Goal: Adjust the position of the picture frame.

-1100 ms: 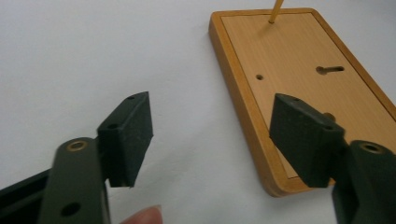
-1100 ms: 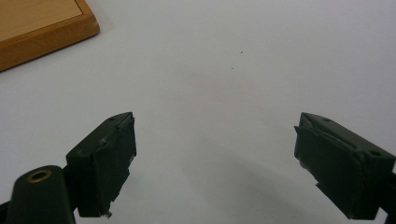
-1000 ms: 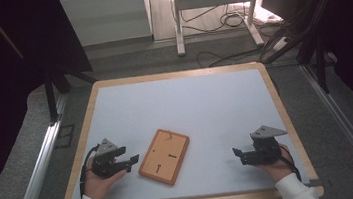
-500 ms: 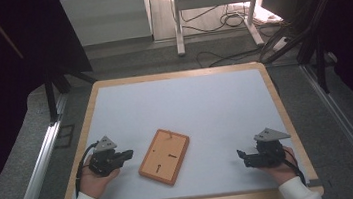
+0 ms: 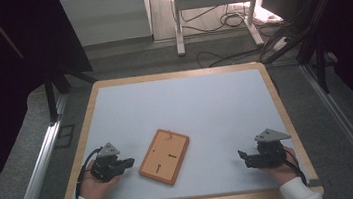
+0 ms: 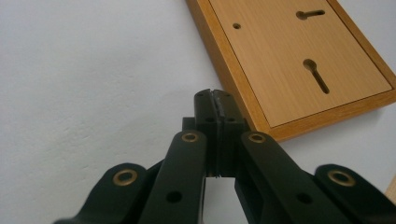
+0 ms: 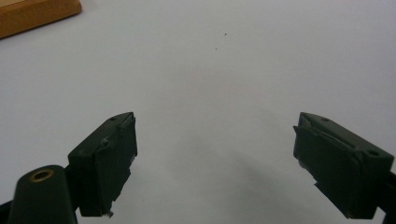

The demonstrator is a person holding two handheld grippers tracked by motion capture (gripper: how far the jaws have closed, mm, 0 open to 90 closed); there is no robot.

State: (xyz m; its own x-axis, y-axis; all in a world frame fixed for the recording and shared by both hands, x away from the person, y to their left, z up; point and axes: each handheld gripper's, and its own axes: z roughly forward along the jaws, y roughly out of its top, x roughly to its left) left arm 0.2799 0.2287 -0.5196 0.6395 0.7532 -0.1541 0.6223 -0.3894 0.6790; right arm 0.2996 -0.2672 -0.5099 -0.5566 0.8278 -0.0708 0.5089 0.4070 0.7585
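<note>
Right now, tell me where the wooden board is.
In the high view the wooden board lies flat on the white table, near the front edge, left of centre, just right of the left gripper.

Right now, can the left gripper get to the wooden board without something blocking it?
Probably yes. The left gripper, jaws shut on nothing, sits just beside the wooden board, and only bare white table lies between them. It would have to open first to grasp the board's edge.
</note>
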